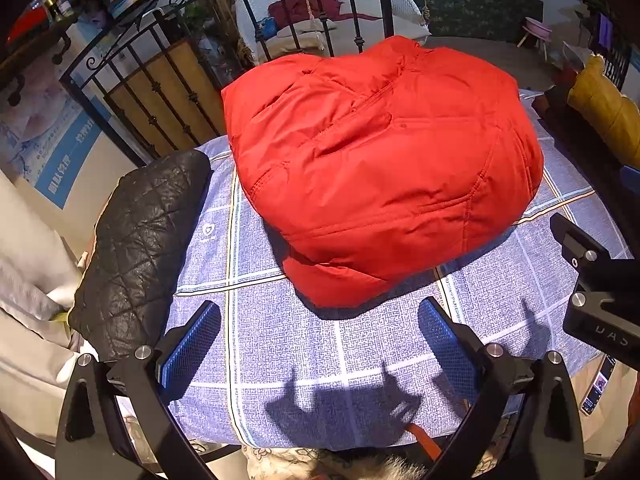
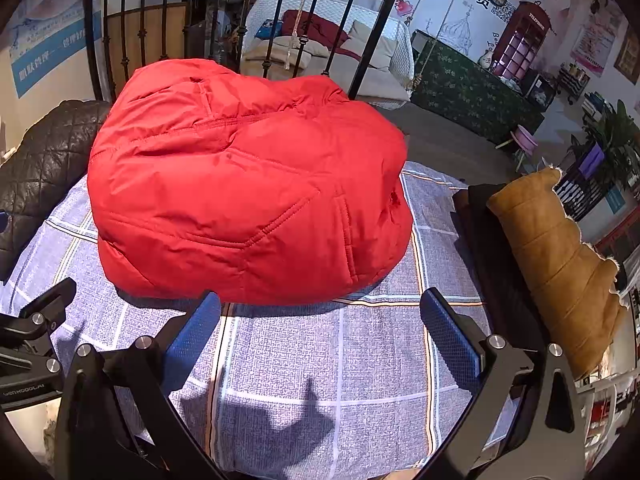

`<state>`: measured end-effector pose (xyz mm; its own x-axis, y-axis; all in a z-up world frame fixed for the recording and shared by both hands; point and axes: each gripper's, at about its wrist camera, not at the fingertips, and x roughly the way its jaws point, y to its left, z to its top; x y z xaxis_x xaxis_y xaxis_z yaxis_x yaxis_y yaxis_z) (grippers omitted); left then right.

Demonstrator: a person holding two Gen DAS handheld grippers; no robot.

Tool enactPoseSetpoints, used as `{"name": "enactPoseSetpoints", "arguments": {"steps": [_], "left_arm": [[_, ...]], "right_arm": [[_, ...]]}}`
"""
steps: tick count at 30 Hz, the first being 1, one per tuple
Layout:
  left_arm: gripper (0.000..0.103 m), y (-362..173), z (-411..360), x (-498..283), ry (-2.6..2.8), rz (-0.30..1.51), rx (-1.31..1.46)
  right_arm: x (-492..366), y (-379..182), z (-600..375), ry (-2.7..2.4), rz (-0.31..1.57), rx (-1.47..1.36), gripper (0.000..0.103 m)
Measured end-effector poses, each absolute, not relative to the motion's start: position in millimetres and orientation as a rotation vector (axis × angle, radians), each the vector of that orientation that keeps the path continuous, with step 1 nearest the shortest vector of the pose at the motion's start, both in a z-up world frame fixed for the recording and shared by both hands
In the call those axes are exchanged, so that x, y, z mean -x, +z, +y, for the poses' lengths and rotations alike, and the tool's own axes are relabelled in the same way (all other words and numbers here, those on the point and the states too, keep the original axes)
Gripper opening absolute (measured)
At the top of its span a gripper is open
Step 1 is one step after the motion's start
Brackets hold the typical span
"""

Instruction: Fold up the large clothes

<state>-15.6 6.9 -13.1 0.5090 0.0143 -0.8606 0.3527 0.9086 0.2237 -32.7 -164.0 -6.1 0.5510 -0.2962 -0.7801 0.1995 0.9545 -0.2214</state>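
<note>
Your surface (image 1: 304, 360), covered in a blue checked cloth, carries the red padded jacket (image 1: 380, 168), folded into a puffy bundle at its middle and far part. A black quilted garment (image 1: 136, 248) lies to its left, a tan one (image 2: 560, 256) to its right. Your left claw (image 1: 320, 352) and right claw (image 2: 320, 340) hover near you, both spread apart and holding nothing.

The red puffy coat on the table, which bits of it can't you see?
- Red coat: sleeves and zip are not visible in either wrist view; they seem tucked inside the folded bundle.
- Its far side: hidden behind its own bulk.
- Black quilted garment: right wrist view cuts it off at the left edge.
- Brown garment: mostly outside the left wrist view.
</note>
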Motion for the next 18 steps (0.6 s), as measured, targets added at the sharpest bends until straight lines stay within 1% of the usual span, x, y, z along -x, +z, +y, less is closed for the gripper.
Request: {"name": "enactPoseSetpoints", "arguments": {"steps": [18], "left_arm": [[0.097, -12.3, 8.2, 22.6, -0.207, 1.011, -0.401]], "right_arm": [[37.0, -6.1, -161.4, -0.292, 0.938, 0.115, 0.098]]}}
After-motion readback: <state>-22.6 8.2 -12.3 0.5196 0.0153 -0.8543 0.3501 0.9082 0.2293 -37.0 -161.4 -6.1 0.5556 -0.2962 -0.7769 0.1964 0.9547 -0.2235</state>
